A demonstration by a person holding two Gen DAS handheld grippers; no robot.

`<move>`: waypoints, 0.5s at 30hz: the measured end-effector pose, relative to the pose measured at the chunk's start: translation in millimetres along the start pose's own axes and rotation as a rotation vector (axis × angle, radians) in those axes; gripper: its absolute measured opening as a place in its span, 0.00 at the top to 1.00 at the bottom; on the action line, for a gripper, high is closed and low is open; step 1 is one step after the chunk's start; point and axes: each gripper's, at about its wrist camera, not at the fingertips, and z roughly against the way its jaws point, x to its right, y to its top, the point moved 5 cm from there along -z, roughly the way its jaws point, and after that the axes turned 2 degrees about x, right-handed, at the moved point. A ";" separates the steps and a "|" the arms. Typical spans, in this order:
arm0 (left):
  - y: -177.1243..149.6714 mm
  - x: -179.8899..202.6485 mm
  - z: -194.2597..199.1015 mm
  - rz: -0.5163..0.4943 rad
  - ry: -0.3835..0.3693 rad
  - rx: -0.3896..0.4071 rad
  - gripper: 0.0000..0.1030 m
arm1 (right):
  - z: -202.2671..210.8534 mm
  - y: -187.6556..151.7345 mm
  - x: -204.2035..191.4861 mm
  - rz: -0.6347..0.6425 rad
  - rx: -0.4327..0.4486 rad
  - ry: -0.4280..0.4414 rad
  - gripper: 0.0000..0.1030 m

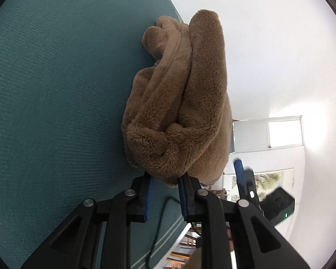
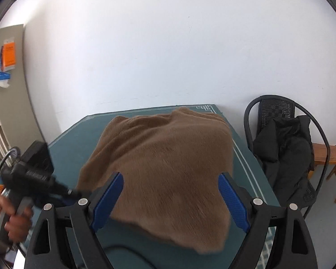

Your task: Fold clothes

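Left hand-held gripper [image 1: 165, 185] clamped on the brown fleece [image 1: 179, 103]; right hand-held gripper [image 2: 170, 197], jaws apart, should pinch the hem just below it.

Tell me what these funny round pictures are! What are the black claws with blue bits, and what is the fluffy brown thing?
No robot here: a person holds a pincher tool in each hand. Each tool has a tiny camera looking out along its two fingers, so the pictures look round and bent.

In the left camera's picture, the left gripper pinches a bunched-up edge of the fluffy brown garment, which lies on a green table.

In the right camera's picture, the right gripper is wide open above the same brown garment and holds nothing. At the left edge you can see the person's hand gripping the other tool. A black chair with a dark jacket stands beside the table.
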 end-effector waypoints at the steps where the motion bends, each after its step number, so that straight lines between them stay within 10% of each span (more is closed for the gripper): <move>1: 1.4 -1.1 3.2 0.008 -0.009 0.001 0.76 | -13.3 -2.5 -3.9 0.006 -0.042 -0.003 0.14; 4: 5.7 -1.4 13.4 0.009 -0.010 0.009 0.66 | -49.1 -23.2 -17.8 0.111 -0.192 -0.072 0.11; 15: 23.9 64.8 79.0 -0.276 0.073 0.275 0.23 | -41.6 -43.3 -33.6 0.152 -0.166 -0.142 0.06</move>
